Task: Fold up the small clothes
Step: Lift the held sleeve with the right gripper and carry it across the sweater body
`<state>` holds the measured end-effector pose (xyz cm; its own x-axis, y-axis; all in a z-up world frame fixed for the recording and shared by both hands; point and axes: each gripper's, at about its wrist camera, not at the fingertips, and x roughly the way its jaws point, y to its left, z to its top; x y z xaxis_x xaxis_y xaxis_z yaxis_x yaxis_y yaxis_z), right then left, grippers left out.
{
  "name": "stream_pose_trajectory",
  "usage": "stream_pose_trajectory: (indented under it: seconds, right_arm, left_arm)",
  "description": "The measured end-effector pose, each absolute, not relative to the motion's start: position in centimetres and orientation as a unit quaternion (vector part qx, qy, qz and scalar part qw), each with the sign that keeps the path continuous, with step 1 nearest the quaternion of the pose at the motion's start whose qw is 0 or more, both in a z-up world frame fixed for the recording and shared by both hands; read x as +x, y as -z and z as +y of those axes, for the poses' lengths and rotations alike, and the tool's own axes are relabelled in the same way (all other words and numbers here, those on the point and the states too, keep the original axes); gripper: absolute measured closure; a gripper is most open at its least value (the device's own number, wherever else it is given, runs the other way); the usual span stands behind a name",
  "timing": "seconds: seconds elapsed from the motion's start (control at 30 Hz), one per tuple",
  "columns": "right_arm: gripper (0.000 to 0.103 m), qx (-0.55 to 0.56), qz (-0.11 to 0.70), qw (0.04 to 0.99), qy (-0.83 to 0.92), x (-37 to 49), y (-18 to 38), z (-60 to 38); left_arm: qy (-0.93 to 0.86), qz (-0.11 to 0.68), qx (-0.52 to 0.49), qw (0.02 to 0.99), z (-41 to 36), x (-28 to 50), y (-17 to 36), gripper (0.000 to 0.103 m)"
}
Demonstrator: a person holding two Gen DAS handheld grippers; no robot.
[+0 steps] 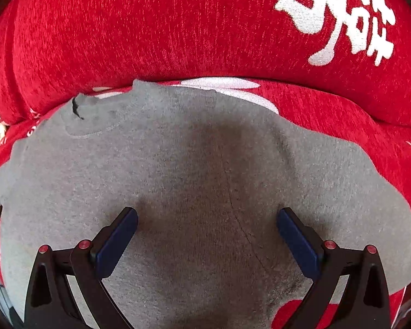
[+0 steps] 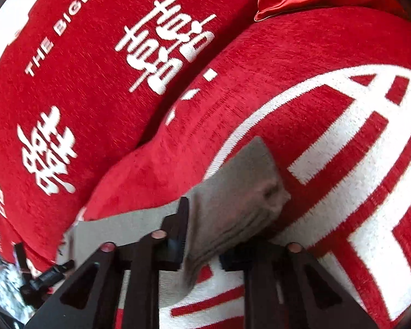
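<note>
One soft grey knit garment (image 1: 205, 170)

The left gripper (image 1: 207, 216) stands spread over the flat grey shirt (image 1: 194, 181), with open cloth from 10 to 2 o'clock. At 12 o'clock a red cushion (image 1: 156, 24) bulges up as a wall. A grey sleeve (image 2: 233, 200) fills the right gripper (image 2: 202, 235); a 2nd cushion (image 2: 90, 87) blocks 10 o'clock, while the red-and-white cover (image 2: 356, 170) runs flat toward 2 o'clock.

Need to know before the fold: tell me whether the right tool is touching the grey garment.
Touching. The right wrist view shows the grey garment bunched between the right tool fingers.
</note>
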<state>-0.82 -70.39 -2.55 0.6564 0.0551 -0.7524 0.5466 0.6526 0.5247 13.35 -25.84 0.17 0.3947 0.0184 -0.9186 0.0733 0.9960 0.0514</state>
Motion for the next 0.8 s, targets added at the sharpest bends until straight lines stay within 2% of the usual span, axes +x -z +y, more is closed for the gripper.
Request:
stream_pose_trajectory:
  seconds: [0.1, 0.23, 0.3, 0.4, 0.8]
  right_arm:
    - [0.096, 0.361, 0.367, 0.839, 0.177, -2.4, 1.1, -69.9]
    - [0.096, 0.339, 0.373, 0.840, 0.202, -2.9, 0.0, -69.0]
    - [0.096, 0.330, 0.369, 0.845, 0.201, -3.0, -1.3, -68.4]
    - [0.096, 0.310, 0.350, 0.862, 0.195, -3.3, -4.3, -67.4]
    - [0.096, 0.254, 0.328, 0.896, 0.157, -0.7, -12.9, -59.2]
  left_arm:
    - [0.016, 0.545, 0.053, 0.837, -26.9, 13.1, 0.0, 0.001]
    - [0.013, 0.513, 0.130, 0.848, -29.8, 12.3, -0.3, 0.001]
    - [0.032, 0.523, 0.122, 0.843, -29.5, 12.2, -0.8, 0.001]
    - [0.057, 0.536, 0.076, 0.839, -27.2, 11.5, -1.6, 0.001]
    - [0.025, 0.521, 0.047, 0.852, -17.0, 8.3, -2.6, 0.001]
